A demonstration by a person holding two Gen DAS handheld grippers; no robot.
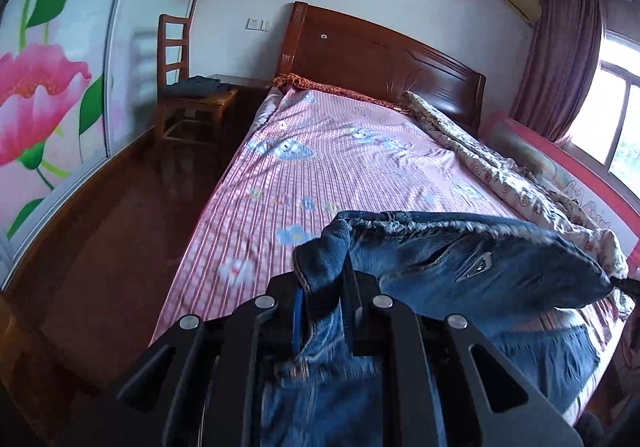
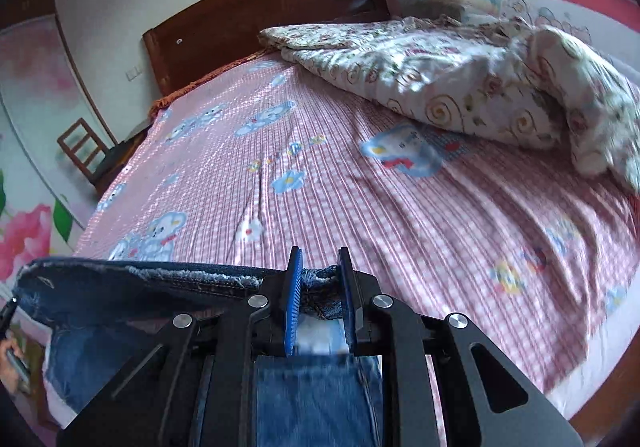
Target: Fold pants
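Blue denim pants hang stretched between my two grippers above the near end of the bed. My left gripper is shut on one corner of the frayed waistband, with the fabric bunched between its fingers. My right gripper is shut on the other corner of the pants, and the legs hang down below both grippers. The far tip of the right gripper shows at the right edge of the left wrist view.
The bed has a pink checked sheet and a dark wooden headboard. A crumpled floral quilt lies along its window side. A wooden chair with dark clothes stands by the flowered wardrobe, with wooden floor between.
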